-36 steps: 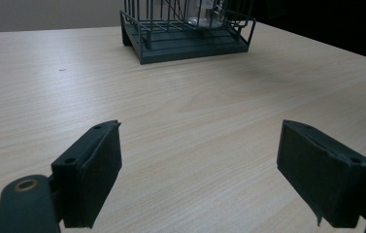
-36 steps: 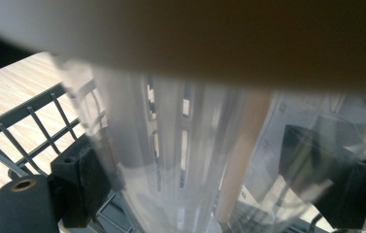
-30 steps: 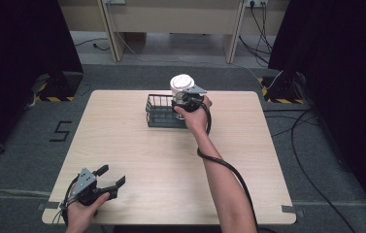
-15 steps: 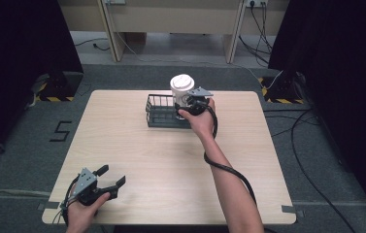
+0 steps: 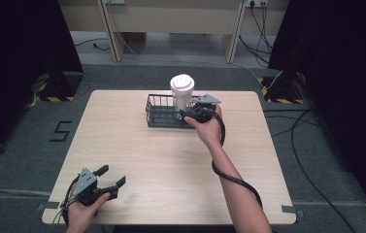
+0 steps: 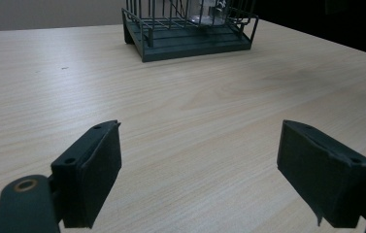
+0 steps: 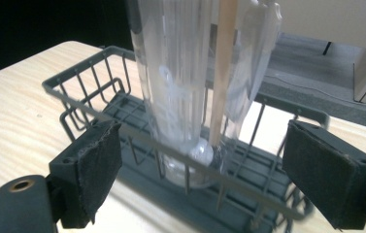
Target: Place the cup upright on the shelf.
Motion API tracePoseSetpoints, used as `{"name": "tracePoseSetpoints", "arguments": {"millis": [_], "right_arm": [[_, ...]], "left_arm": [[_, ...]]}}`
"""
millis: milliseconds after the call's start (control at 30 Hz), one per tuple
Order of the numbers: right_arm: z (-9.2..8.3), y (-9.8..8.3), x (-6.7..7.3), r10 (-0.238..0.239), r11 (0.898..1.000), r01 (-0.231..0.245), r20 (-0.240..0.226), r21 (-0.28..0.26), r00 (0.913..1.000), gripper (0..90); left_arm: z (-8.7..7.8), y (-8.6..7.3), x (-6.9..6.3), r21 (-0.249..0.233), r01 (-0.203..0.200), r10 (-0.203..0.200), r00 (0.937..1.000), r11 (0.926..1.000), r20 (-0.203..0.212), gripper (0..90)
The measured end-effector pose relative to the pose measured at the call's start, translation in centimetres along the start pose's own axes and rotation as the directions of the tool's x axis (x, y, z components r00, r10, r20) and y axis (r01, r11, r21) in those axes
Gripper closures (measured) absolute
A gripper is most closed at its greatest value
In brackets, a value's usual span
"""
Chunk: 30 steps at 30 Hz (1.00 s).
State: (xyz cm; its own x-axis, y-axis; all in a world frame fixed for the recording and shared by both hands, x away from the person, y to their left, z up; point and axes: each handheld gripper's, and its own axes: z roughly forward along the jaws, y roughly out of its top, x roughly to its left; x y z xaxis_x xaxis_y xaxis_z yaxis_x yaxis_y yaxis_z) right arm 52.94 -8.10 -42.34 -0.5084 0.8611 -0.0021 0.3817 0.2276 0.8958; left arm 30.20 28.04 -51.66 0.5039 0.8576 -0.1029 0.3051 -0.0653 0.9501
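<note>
Pale wood-grain bench (image 5: 171,160) is carrying everything you are working with, and dark drapes and cables are ringing it on the grey floor. Your clear, ribbed plastic cup with a white lid (image 5: 182,92) is standing upright in the dark grey wire basket (image 5: 163,112) near the far edge; in the right gripper view the cup's (image 7: 185,87) base is sitting on the basket's (image 7: 93,97) floor, with a thin wooden stick (image 7: 222,68) leaning against its side.

You are holding the right gripper (image 5: 193,114) just outside the basket's near rail with its jaws spread wide, one on either side of the cup and not touching it. By the look of it the cup will handle as light, thin-walled and slippery, and likely to buckle under a hard squeeze, so you are best taking it on the ribbed wall above the rail, gently.

You are resting the left gripper (image 5: 108,182) at the near left corner, spread and empty, well apart from the basket (image 6: 190,29).
</note>
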Motion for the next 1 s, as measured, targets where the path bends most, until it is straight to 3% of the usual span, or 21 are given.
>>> {"name": "tracePoseSetpoints", "arguments": {"millis": [700, 1000], "right_arm": [[-5.6, -4.4, -0.8, 0.009, 1.000, -0.009, -0.006, 0.023, 0.9999, 15.4], [-8.4, -7.9, -1.3, 0.009, 0.999, -0.009, -0.014, 0.040, 0.9999, 15.7]], "left_arm": [[-0.1, -0.1, 0.0, 0.006, -0.001, 0.001, 1.0000, 1.0000, -0.006, 15.6], [-0.2, -0.2, -0.1, 0.007, -0.003, 0.003, 1.0000, 1.0000, -0.005, 15.6]]}}
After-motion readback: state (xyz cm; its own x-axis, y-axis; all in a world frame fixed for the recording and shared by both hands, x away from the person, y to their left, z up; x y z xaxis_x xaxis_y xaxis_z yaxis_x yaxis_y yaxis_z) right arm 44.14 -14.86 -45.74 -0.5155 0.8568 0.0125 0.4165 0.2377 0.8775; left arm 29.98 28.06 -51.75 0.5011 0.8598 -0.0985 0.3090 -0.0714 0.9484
